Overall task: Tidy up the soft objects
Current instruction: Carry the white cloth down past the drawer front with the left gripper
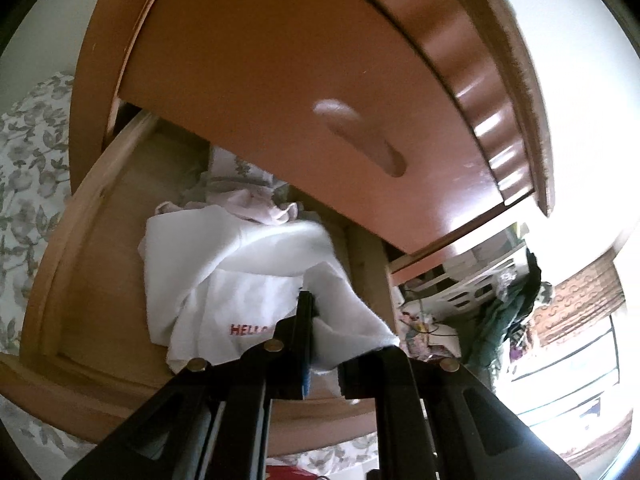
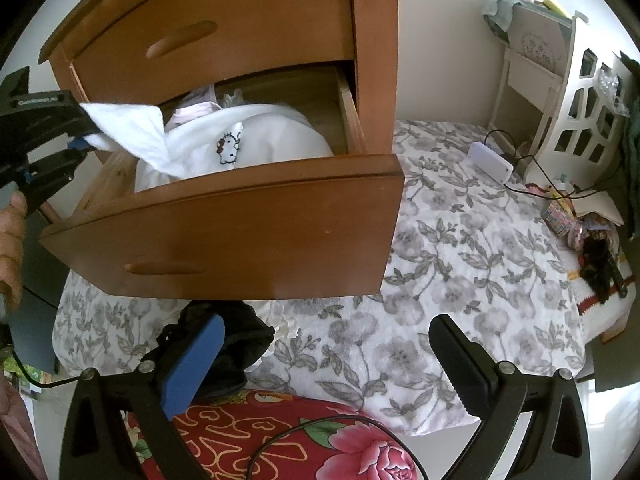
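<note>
Right wrist view: nearest us, we saw the right gripper with its jaws spread wide and nothing between them, hovering over the floral bedspread. Just beside its blue pad lay a black garment, resting partly on a red flowered cloth. Farther off, the left gripper had its jaws clamped on a corner of the white garment (a cartoon cat print faced us). We noted that the rest of that garment lay inside the open wooden drawer, heaped over a pale pink cloth behind it.
</note>
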`<state>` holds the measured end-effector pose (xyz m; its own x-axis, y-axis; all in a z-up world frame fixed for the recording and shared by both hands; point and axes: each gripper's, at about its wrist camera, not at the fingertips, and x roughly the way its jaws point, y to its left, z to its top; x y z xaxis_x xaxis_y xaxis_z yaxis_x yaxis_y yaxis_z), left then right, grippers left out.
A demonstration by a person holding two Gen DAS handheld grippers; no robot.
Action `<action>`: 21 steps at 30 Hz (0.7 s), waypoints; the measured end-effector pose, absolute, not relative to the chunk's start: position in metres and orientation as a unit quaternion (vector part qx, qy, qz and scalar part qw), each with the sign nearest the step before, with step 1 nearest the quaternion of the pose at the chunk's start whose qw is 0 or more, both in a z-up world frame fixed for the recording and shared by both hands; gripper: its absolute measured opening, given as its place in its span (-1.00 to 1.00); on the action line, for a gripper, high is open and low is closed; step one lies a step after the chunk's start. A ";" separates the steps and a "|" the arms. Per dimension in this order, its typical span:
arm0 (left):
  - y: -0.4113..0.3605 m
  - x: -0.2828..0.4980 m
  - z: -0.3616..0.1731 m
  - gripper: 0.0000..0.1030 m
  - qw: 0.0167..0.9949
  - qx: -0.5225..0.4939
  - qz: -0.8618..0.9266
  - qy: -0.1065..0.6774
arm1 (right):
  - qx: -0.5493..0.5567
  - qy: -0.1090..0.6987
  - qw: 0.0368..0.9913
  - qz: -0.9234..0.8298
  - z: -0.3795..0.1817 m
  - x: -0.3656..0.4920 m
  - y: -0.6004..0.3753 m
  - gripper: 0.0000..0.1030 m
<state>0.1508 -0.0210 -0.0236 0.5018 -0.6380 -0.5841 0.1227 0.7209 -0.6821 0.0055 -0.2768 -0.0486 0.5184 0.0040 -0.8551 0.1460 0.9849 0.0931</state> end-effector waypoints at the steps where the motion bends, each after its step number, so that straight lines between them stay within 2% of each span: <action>1: -0.020 0.149 -0.021 -0.81 0.816 -0.294 -0.236 0.437 | 0.077 0.490 0.868 -0.041 -0.049 0.006 -0.278 1.00; 21: 0.003 0.091 0.033 -0.81 0.832 -0.321 -0.284 0.352 | 0.077 0.489 0.868 -0.041 -0.045 0.005 -0.276 1.00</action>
<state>0.0914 0.0035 0.0335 0.5915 -0.6980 -0.4038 0.2466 0.6333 -0.7335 0.0046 -0.2758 -0.0452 0.5177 0.0044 -0.8556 0.1453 0.9850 0.0931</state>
